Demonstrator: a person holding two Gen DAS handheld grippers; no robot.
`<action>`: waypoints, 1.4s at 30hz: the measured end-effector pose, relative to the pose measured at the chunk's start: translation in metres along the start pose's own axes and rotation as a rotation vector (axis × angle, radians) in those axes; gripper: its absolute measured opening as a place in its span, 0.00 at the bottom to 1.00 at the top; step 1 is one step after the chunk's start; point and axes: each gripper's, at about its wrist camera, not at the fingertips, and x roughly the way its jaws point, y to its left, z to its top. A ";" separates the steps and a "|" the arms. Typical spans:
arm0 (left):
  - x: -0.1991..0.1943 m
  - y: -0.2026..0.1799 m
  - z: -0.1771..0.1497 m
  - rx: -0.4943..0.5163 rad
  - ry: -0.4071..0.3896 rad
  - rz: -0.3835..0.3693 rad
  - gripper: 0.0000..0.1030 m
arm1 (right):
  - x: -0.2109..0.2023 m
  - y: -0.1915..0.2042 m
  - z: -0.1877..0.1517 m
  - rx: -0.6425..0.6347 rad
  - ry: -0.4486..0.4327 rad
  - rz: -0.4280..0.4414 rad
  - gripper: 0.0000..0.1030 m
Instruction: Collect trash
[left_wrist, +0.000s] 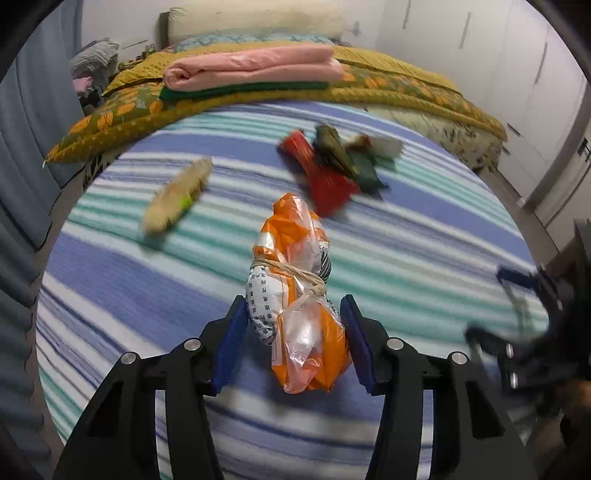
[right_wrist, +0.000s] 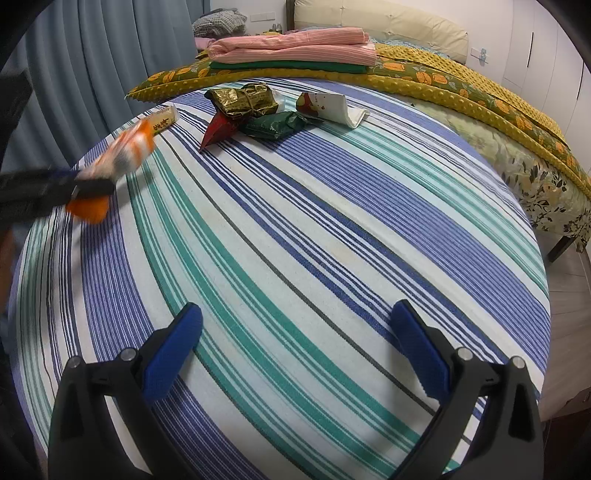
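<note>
Left tongs (left_wrist: 293, 332) around twine-tied orange bag (left_wrist: 295, 295)

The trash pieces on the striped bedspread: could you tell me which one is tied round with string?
The orange plastic bag between the left jaws; the others lie loose further off.

Print shows on the orange bag (left_wrist: 295, 295) and the cream packet (right_wrist: 164, 120), none of it readable.

Striped bed sheet (right_wrist: 332, 221) w/ wrapper pile (right_wrist: 258, 110), beige packet (left_wrist: 177, 195).
</note>
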 end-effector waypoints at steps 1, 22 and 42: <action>0.000 -0.002 -0.004 0.002 -0.002 0.002 0.54 | 0.000 0.000 0.000 0.000 0.000 0.000 0.96; 0.023 0.006 -0.017 -0.059 -0.017 0.160 0.95 | 0.000 0.000 0.000 0.001 0.000 0.001 0.96; 0.024 0.007 -0.017 -0.062 -0.017 0.156 0.95 | 0.002 -0.008 0.131 0.210 -0.048 0.201 0.61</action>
